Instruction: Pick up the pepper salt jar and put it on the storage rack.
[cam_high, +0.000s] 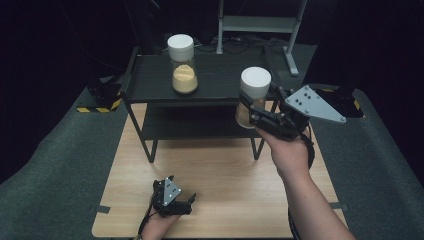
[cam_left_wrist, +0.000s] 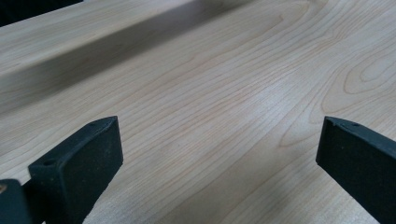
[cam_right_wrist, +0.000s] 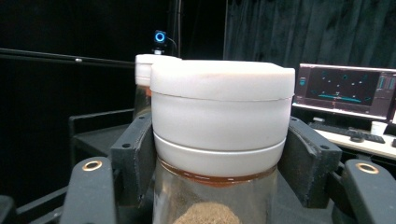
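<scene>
Nearest the lens: my right claw (cam_right_wrist: 219, 154) clamped on a clear jar (cam_right_wrist: 219, 140) with a white screw lid, pads (cam_right_wrist: 135, 158) pressing at the neck, just under the lid's lower band; brownish powder sits low in the glass. From the high view, the jar (cam_high: 252, 95) hangs in the air at the right front corner of the black two-tier shelf (cam_high: 150, 75), about level with its top deck, clear of the bench (cam_high: 220, 170). A second jar (cam_high: 182, 64), same white lid, yellow powder inside, stands upright on the top deck, well apart to the left. Left claw (cam_high: 187, 204) rests low at the near edge of the bench, jaws wide with nothing between them, bare wood grain under them in the left gripper view. Handling notes, my judgement: jar looks rigid and smooth-walled, likely glass, so slippery and breakable if dropped; mostly empty, so fairly light, weight low down. The grip under the lid's rim is sound, since the lid overhang gives a stop against sliding. Keep it upright, and set it down flat on the deck, clear of the other jar.
</scene>
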